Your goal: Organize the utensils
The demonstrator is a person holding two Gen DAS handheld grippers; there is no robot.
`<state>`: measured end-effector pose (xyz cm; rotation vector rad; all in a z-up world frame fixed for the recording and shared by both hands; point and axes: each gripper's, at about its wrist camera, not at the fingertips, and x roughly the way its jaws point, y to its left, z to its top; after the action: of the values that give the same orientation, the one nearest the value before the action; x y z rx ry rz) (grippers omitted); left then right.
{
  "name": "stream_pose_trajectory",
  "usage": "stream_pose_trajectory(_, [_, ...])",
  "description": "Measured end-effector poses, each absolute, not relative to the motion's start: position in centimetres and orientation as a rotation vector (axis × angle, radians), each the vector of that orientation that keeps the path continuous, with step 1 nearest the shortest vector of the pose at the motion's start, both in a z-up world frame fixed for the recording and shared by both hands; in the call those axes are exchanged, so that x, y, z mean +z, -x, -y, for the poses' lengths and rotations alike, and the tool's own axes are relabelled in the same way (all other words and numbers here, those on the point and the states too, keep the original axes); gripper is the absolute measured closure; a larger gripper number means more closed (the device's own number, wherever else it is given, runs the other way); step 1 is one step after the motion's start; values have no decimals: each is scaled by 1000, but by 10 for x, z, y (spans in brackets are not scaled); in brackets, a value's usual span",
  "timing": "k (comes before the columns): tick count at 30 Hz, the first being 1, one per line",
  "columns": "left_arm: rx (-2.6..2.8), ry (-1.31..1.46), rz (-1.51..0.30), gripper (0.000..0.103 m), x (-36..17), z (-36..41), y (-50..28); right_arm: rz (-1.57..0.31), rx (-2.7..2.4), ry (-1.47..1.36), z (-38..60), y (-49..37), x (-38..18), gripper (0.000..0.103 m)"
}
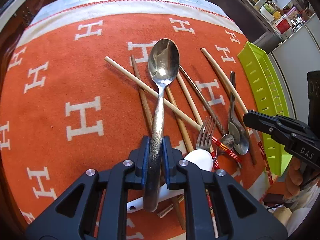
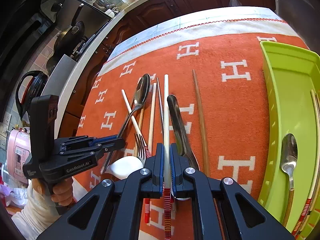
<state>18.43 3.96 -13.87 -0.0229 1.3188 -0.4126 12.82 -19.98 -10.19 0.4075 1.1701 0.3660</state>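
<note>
The left claw (image 1: pixel 155 150) clamps the handle of a large shiny steel spoon (image 1: pixel 163 64) above the orange H-patterned cloth (image 1: pixel 60 80). Right of it, the right claw (image 2: pixel 165 160) grips a pale chopstick with a red-striped end (image 2: pixel 166 120). Farthest right, the lime-green plastic tray (image 2: pixel 284 60) holds a small metal spoon (image 2: pixel 289 152).

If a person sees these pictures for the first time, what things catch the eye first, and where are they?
A large steel spoon is clamped in the left gripper above the orange cloth. The right gripper is shut on a pale chopstick. At the cloth's right edge stands a lime-green tray, already holding a spoon and chopsticks.
</note>
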Motion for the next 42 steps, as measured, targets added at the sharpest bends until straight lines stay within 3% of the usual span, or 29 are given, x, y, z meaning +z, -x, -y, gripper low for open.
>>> stream_pose_trajectory(15, [-427, -37, -1331, 88, -127, -38, -203, -1181, 365, -423, 200, -131, -106, 97])
stream_pose_trajectory(20, [-440, -75, -1273, 65, -112, -26, -214, -1180, 366, -426, 200, -133, -108, 97])
stream_pose_trajectory(30, [-520, -218, -1135, 65, -98, 14, -251, -1147, 375, -458, 204, -129, -102, 97])
stream_pose_trajectory(42, [-639, -265, -1195, 65, -133, 27, -272, -1156, 342, -472, 213, -126, -102, 97])
